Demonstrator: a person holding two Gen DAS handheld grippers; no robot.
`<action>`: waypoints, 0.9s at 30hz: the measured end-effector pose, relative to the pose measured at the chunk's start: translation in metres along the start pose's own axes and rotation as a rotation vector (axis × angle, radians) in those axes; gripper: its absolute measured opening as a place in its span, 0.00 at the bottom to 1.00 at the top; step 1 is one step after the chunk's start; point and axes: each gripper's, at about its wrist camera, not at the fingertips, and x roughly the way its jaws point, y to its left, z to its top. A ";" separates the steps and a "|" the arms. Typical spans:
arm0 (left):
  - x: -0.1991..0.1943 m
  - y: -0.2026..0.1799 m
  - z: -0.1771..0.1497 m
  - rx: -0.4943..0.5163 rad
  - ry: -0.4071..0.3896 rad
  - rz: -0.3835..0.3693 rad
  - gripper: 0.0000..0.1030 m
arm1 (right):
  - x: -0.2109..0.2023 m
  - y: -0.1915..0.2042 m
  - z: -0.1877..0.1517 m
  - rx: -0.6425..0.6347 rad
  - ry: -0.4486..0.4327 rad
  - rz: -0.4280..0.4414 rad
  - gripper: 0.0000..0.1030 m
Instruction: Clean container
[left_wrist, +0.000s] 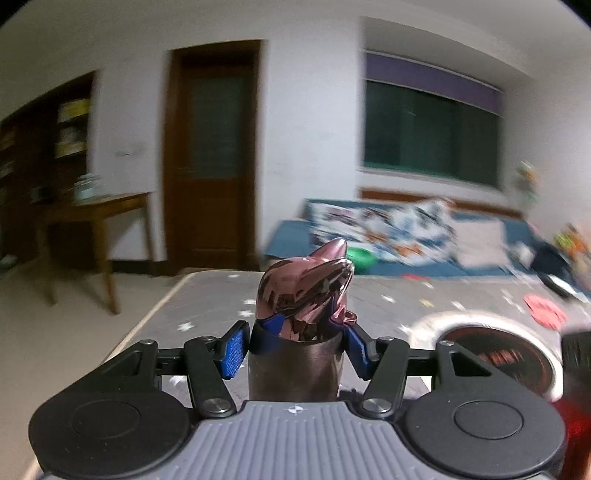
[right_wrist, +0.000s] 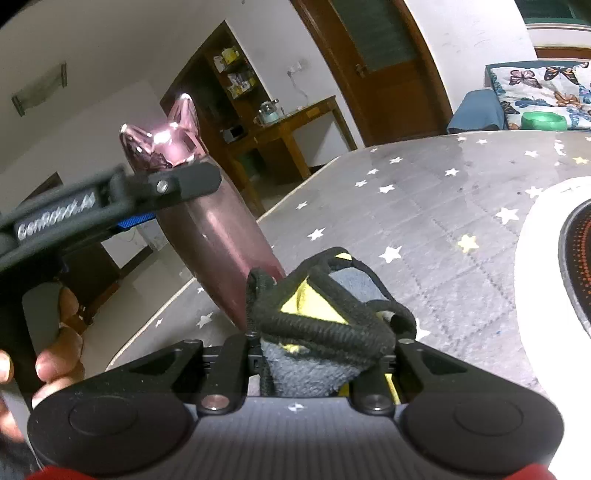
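Dim indoor light. The left view smears with motion blur, and glare spots the pink bottle. Fisheye edges bend and darken.

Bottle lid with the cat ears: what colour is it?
Shiny metallic pink lid, clearest in the right wrist view.

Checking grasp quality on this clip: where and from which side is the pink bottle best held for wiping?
Grip the bottle on its neck just under the cat-ear cap, from the side, as the left hand-held gripper does. That leaves the smooth body free for the cloth in the right one.
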 end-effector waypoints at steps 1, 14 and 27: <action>0.002 0.005 0.002 0.019 0.008 -0.038 0.57 | -0.001 -0.002 0.002 0.003 -0.006 0.000 0.17; 0.028 0.069 0.019 0.068 0.043 -0.397 0.58 | -0.011 -0.007 0.022 0.024 -0.080 -0.005 0.17; -0.012 0.056 0.012 0.085 -0.075 -0.277 0.59 | -0.014 0.003 0.074 0.051 -0.210 0.132 0.17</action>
